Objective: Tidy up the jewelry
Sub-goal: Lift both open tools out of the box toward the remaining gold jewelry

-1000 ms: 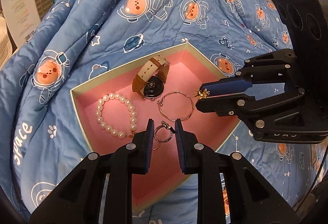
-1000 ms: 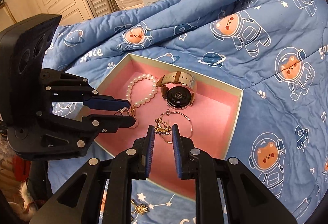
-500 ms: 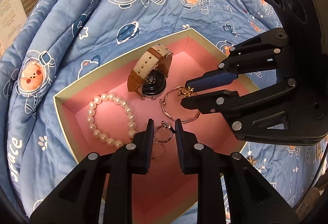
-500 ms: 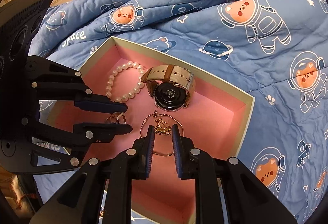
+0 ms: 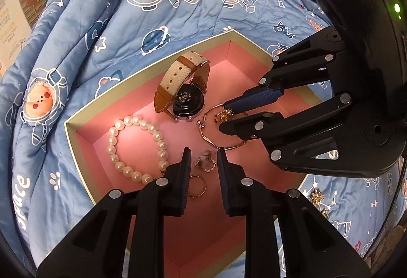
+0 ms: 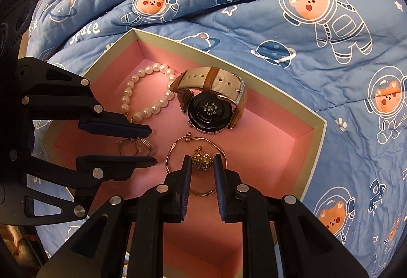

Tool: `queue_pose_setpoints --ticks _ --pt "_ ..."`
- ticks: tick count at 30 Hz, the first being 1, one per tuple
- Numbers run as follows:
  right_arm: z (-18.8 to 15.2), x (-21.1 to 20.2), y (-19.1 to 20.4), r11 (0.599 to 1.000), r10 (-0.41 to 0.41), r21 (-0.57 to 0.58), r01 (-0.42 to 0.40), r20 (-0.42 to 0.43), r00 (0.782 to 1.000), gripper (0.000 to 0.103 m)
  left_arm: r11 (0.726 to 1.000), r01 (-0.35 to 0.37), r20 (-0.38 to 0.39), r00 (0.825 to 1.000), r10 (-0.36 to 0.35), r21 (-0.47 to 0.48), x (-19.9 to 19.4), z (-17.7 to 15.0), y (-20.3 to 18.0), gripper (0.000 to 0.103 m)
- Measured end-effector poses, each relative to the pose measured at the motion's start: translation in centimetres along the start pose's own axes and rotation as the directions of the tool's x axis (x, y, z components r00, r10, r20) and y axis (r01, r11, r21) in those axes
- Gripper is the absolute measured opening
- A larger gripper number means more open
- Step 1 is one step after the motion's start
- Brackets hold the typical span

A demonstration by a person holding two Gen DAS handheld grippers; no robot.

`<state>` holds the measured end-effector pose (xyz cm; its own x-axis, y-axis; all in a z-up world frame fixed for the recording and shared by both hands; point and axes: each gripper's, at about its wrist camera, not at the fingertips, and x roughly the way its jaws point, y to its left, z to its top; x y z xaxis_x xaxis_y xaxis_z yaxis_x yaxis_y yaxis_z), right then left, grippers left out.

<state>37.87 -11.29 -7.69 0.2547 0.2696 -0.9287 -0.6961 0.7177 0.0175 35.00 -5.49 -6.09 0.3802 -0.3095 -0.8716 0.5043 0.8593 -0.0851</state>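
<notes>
Both the left gripper (image 5: 203, 158) and right gripper (image 6: 202, 163) are matte black plastic, jaws lined with ribbed dark-blue pads, silver rivets along the linkages, a green light on one housing

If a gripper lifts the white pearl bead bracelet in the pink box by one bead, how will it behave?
The white pearl bead bracelet is probably floppy: separate beads on a string, so it would sag into a hanging loop. The round glossy beads may slip between pads. It lies flat on the pink box floor, unlikely to roll.

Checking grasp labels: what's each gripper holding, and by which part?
Left gripper pinches a silver ring across its sides. Right gripper pinches a small gold ornament at its fingertips.
</notes>
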Motion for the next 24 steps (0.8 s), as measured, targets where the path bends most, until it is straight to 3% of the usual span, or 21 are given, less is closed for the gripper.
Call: queue_pose_setpoints --ticks 2,6,8,10,14,17,20,24 --pt "-0.1 0.1 0.1 1.000 -0.002 0.000 0.002 0.002 1.000 0.019 1.000 -0.002 0.009 1.000 0.002 -0.002 -0.5 -0.1 0.2 0.025" --pt "0.0 -0.2 0.2 1.000 0.004 -0.009 -0.004 0.017 1.000 0.031 1.000 -0.007 0.055 0.998 0.008 -0.014 -2.2 -0.3 0.7 0.053" --pt "0.1 -0.7 0.1 1.000 -0.010 -0.011 0.010 0.033 0.999 0.040 1.000 -0.012 0.078 0.997 0.015 -0.026 -3.3 -0.5 1.1 0.058" --pt "0.2 -1.0 0.0 1.000 -0.014 -0.006 0.015 0.044 0.999 0.041 0.998 -0.017 0.103 0.994 0.022 -0.053 -4.3 -0.9 1.9 0.069" --pt "-0.1 -2.5 -0.4 1.000 -0.019 0.023 0.017 0.089 0.996 0.044 0.988 -0.036 0.173 0.983 0.063 -0.151 -6.9 -2.4 3.6 0.077" --pt "-1.1 -4.1 -0.8 0.998 -0.037 0.055 0.029 0.151 0.988 0.051 0.975 -0.078 0.248 0.960 0.129 -0.208 -9.2 -4.3 3.7 0.088" --pt "-2.8 -6.0 -1.1 0.994 -0.048 0.102 0.027 0.218 0.975 0.059 0.973 -0.076 0.286 0.948 0.138 -0.217 -10.5 -6.3 2.8 0.092" --pt "-5.5 -7.9 -0.7 0.988 -0.065 0.151 0.024 0.275 0.959 0.061 0.974 -0.054 0.297 0.947 0.120 -0.220 -10.9 -8.6 1.1 0.093"
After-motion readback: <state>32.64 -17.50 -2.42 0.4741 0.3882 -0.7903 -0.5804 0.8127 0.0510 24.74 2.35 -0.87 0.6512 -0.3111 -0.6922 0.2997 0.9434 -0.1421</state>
